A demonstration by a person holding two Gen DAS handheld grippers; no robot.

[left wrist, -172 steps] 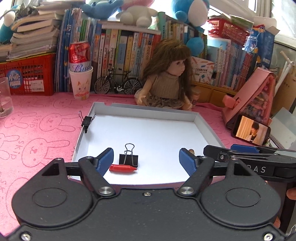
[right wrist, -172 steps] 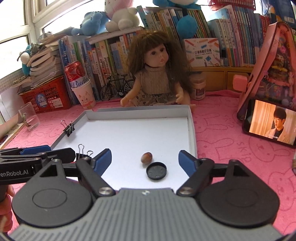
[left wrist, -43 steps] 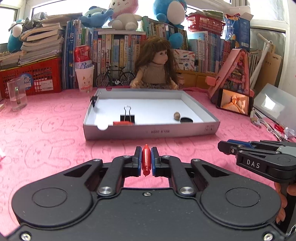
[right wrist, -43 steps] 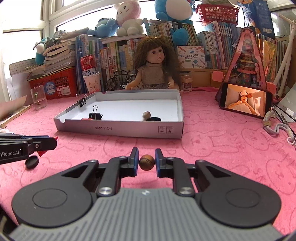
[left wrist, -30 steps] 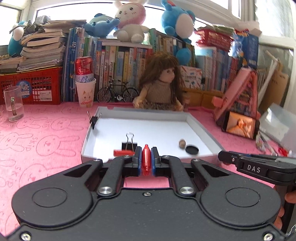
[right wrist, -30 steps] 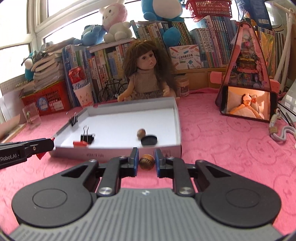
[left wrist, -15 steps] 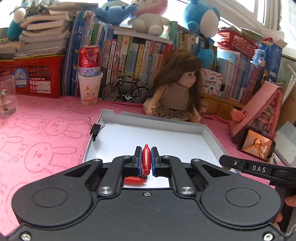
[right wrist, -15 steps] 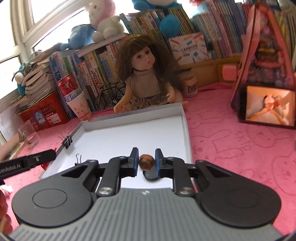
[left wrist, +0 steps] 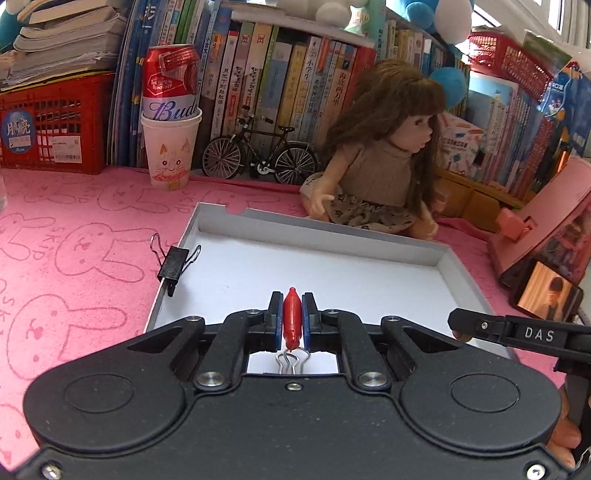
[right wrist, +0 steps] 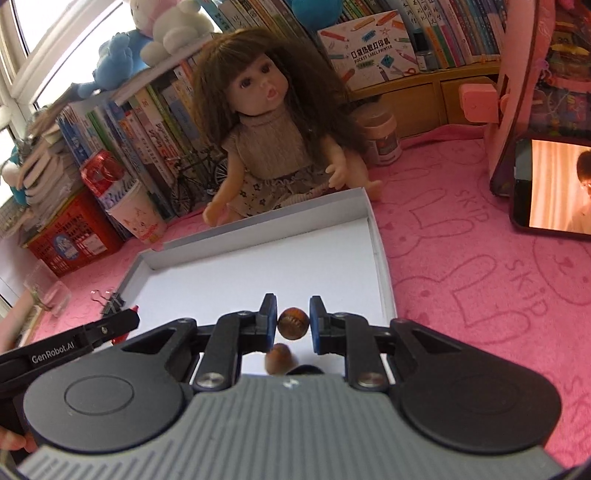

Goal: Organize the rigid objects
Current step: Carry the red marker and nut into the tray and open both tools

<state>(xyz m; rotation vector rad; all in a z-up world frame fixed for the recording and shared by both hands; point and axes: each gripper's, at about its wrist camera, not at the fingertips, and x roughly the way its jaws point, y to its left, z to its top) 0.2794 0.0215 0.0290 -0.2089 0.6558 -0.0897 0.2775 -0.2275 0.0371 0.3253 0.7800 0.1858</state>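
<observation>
Over the white tray (left wrist: 458, 258), two small items are positioned for deposit.
A red pen cap (left wrist: 292, 317) is clamped by the left gripper (left wrist: 292, 321); a brown nut (right wrist: 292, 322) sits between the slightly parted right gripper (right wrist: 292, 323) jaws, apparently being released.

The work surface is covered by a pink cloth (left wrist: 92, 236) embossed with rabbit outlines and the word "SKIP". Along the rear edge stands a row of upright books (left wrist: 280, 85), with plush toys (right wrist: 173, 29) on top. A red plastic crate (left wrist: 51, 122) carrying stacked books sits at the left. Low wooden drawers (right wrist: 413, 99) stand beneath the books at the right. Bright daylight enters through a window (right wrist: 44, 33) at the upper left.
</observation>
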